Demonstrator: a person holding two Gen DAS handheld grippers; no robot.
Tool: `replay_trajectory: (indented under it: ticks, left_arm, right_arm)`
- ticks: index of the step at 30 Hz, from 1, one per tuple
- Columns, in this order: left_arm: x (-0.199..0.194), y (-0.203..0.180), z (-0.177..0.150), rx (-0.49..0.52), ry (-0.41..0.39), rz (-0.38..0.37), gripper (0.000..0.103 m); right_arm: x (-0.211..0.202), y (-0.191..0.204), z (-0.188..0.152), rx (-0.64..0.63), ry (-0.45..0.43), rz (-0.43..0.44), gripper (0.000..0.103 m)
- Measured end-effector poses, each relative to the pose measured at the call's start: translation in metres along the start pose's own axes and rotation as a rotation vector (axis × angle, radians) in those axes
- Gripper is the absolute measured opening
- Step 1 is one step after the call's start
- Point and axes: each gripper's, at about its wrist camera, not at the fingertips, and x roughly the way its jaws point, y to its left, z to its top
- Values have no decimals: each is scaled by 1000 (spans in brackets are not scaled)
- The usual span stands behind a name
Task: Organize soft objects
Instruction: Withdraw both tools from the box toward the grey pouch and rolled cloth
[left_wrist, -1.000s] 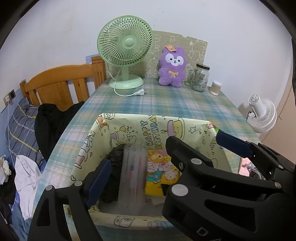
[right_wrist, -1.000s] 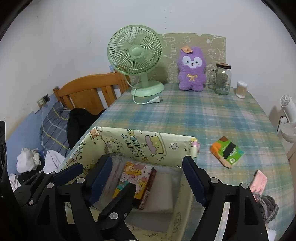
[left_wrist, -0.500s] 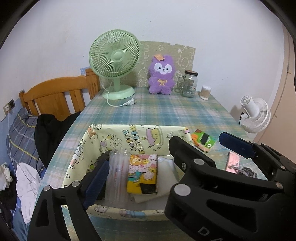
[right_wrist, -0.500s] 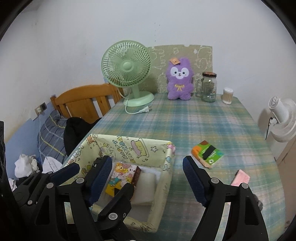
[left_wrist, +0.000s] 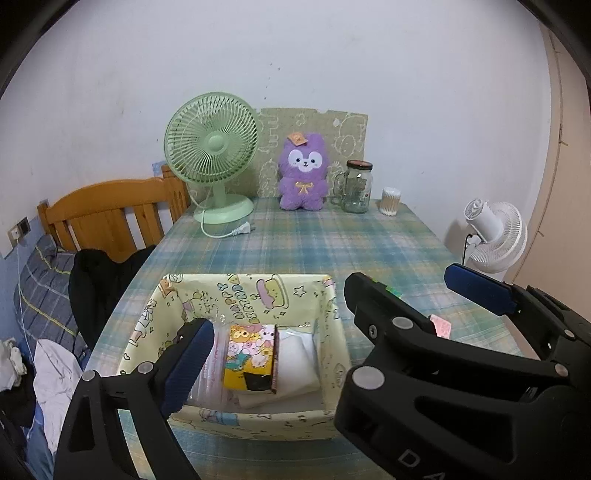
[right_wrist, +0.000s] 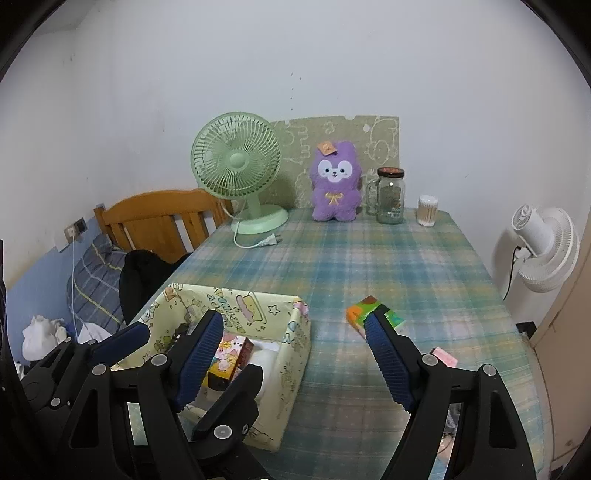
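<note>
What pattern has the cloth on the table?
The tablecloth is plaid, blue-green with yellow; right wrist view shows it best.

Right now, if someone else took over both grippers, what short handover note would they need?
Left gripper: fingers opening, nothing between them, above the box.
Right gripper: open, empty.
Yellow cartoon box at the table's near left edge holds a yellow cartoon pack, a clear plastic packet and a white pack.
Left out on the plaid tablecloth: green-orange tissue pack, a pink item, and the purple plush at the far edge.
Likely next: the tissue pack.
</note>
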Motion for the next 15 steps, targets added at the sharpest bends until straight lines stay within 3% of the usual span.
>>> replay_trajectory:
  ticks: [15]
  left_arm:
    - [-12,-46,3,24,-37,-21,98]
  right_arm:
    - [-32,-39,-1,9,-47,-39,91]
